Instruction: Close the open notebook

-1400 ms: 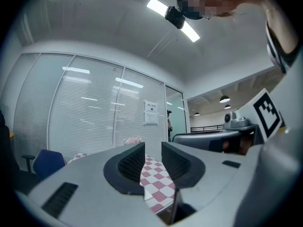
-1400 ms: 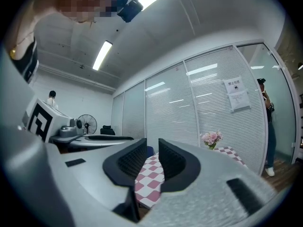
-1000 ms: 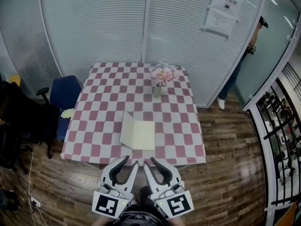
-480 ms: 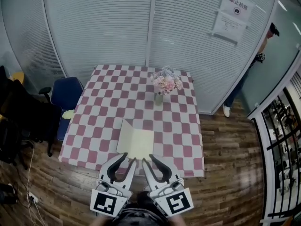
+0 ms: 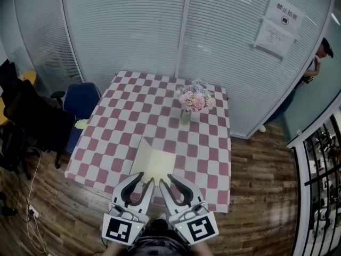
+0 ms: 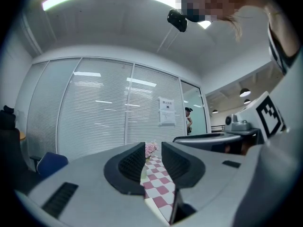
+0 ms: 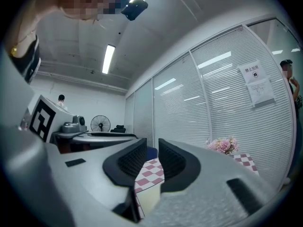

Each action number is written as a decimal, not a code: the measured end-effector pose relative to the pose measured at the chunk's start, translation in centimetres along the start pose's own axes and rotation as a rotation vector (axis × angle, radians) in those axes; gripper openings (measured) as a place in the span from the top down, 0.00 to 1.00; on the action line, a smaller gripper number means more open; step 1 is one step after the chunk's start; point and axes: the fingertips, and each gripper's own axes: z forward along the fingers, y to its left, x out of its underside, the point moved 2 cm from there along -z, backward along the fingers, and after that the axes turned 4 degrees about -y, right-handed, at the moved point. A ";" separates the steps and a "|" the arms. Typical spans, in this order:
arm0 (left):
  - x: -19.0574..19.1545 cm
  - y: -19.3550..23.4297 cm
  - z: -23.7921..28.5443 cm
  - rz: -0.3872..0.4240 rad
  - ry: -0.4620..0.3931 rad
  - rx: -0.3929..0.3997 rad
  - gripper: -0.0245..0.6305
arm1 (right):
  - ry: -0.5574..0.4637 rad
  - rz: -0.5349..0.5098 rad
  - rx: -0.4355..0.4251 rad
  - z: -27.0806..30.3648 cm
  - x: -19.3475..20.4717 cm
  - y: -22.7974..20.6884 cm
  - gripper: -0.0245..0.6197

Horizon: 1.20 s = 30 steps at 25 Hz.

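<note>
The open notebook (image 5: 154,162) lies flat with pale cream pages near the front edge of the pink-and-white checked table (image 5: 128,108). My left gripper (image 5: 147,178) and right gripper (image 5: 166,179) are side by side at the bottom of the head view, their tips just short of the notebook's near edge. Both are open with nothing between the jaws. In the left gripper view, my left gripper (image 6: 153,152) frames the checked cloth and the flowers. Through my right gripper (image 7: 152,155) shows a cream page of the notebook (image 7: 147,200).
A vase of pink flowers (image 5: 194,102) stands behind the notebook towards the right. A blue chair (image 5: 80,101) and a black chair (image 5: 32,122) stand left of the table. Blind-covered glass walls (image 5: 133,31) close the back; a person (image 5: 319,57) stands at the far right.
Both grippers have moved forward together to the table; their tips, which were over the wooden floor, now overlap the table's front edge close to the notebook.
</note>
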 end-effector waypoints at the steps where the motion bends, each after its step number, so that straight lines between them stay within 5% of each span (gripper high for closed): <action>1: 0.1 0.0 0.1 -0.001 0.003 -0.008 0.81 | 0.003 0.002 -0.006 0.1 0.1 -0.2 0.84; 8: 0.7 0.5 0.9 -0.004 0.019 -0.030 0.81 | 0.021 0.002 -0.026 0.9 0.8 -1.1 0.84; 30: 3.5 4.9 5.8 0.001 0.088 0.039 0.81 | 0.067 -0.007 0.121 3.6 2.0 -4.8 0.84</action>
